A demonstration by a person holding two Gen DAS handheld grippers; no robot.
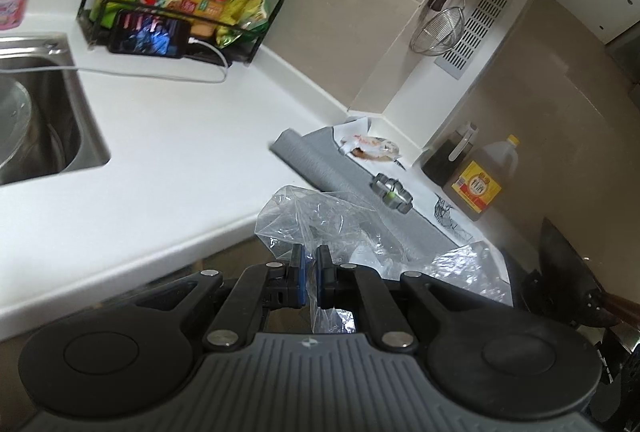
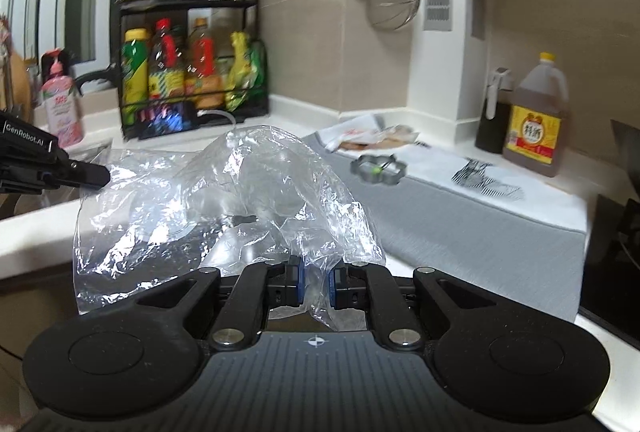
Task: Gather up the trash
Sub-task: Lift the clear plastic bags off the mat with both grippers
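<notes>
Both grippers are pinching 1 clear plastic bag (image 2: 224, 200), hanging just off the counter's front edge. The right gripper (image 2: 316, 282) is standing partly open with only a thin fold between its pads; the left gripper (image 1: 308, 274) is nearly closed on another fold. That slack right pinch is risking the film slipping free, or tearing if the 2 pull apart. Farther back, near the counter's (image 1: 168, 152) rear corner, crumpled wrappers (image 2: 368, 136) are lying on the grey mat (image 2: 460, 232), waiting to go in
</notes>
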